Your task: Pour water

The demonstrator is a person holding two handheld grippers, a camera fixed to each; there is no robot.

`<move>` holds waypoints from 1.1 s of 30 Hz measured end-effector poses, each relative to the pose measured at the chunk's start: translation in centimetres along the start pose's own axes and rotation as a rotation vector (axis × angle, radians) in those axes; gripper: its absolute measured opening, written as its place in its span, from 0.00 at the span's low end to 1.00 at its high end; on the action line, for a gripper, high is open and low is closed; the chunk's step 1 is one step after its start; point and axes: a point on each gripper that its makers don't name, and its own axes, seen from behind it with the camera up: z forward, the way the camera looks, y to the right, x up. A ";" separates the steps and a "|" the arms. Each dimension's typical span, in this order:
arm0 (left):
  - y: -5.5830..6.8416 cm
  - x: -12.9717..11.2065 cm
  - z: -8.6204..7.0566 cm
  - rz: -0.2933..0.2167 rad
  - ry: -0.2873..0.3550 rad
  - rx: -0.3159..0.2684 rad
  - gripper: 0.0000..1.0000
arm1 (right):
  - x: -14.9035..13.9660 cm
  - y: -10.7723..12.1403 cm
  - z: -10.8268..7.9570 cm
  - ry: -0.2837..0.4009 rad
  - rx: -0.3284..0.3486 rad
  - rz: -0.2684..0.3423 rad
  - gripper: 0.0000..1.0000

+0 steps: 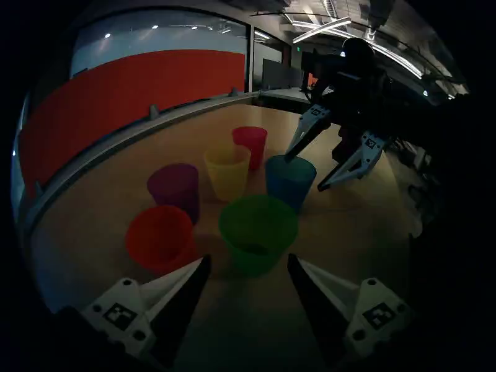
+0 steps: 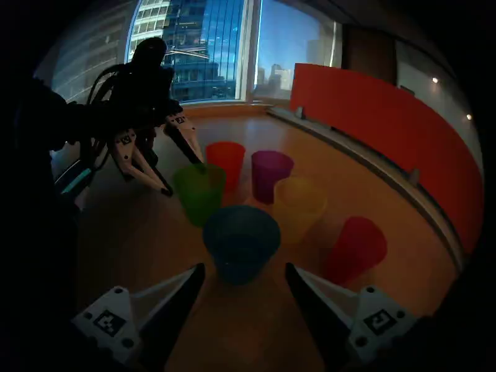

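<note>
Several coloured plastic cups stand upright in a tight cluster on a wooden table. Just ahead of my open left gripper is the green cup, standing in line with the gap and untouched. An orange cup is to its left. A purple cup, a yellow cup and a red cup stand behind. Across the cluster, my right gripper faces me, open, around the blue cup. In the right gripper view, the blue cup sits just beyond my open right gripper.
A red wall panel with a ledge runs along one side of the table. Tall windows stand at its far end. The person holding the grippers is a dark shape beyond the cups. Bare tabletop surrounds the cluster.
</note>
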 end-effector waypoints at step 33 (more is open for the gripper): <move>0.1 1.9 3.4 0.004 0.003 -0.031 0.90 | 1.1 -0.1 4.0 -0.028 0.045 0.024 1.00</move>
